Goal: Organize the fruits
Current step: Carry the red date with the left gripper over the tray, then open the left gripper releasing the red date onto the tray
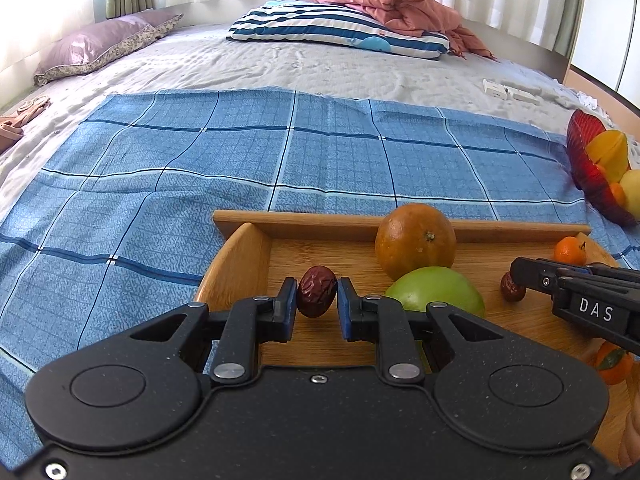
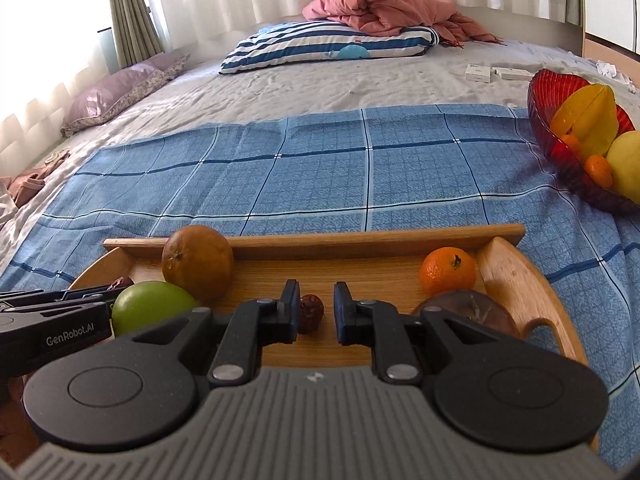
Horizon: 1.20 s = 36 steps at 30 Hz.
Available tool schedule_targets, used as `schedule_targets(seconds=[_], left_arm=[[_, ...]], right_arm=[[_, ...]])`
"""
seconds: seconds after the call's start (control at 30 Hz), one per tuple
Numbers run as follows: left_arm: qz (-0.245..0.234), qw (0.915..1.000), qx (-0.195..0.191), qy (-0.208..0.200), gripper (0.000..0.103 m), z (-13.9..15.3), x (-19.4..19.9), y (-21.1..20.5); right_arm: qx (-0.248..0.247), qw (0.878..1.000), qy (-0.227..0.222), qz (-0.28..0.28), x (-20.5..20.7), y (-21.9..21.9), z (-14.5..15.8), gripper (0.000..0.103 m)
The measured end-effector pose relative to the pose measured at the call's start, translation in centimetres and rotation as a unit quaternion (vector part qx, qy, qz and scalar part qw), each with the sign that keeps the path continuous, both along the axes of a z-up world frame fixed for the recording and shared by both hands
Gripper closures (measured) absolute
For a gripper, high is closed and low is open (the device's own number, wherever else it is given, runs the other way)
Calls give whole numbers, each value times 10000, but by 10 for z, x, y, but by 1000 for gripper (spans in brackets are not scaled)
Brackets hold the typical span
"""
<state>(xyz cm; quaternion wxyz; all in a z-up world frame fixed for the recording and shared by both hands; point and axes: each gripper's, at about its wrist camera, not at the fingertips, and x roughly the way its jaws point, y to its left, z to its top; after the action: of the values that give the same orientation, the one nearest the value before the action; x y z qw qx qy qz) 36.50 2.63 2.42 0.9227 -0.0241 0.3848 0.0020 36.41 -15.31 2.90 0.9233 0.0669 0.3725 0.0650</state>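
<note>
A wooden tray (image 1: 320, 222) on a blue checked cloth holds a large orange (image 1: 415, 241), a green apple (image 1: 438, 290), small tangerines (image 1: 570, 251) and dried red dates. My left gripper (image 1: 317, 298) is shut on one date (image 1: 317, 297) at the tray's left end. My right gripper (image 2: 316, 306) is open around a second date (image 2: 311, 313), which lies on the tray floor touching the left finger. In the right wrist view the orange (image 2: 198, 262), apple (image 2: 152, 306), a tangerine (image 2: 447, 270) and a dark flat fruit (image 2: 476, 312) show.
A red glass bowl (image 2: 560, 148) with a starfruit (image 2: 588, 118) and other fruit stands at the right on the cloth (image 1: 200, 184). Pillows, a pink blanket and small white boxes (image 1: 508, 91) lie farther back on the bed.
</note>
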Motion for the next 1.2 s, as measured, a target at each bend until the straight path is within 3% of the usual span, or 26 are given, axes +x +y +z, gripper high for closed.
schedule_targets(seconds=[1.0, 1.2], left_arm=[[31, 9999, 85, 50, 82, -8, 4, 2], [73, 9999, 26, 76, 77, -8, 2, 5]], right_arm=[[-19, 9999, 26, 111, -4, 4, 1, 82], [-1, 9999, 18, 103, -5, 3, 3, 80]])
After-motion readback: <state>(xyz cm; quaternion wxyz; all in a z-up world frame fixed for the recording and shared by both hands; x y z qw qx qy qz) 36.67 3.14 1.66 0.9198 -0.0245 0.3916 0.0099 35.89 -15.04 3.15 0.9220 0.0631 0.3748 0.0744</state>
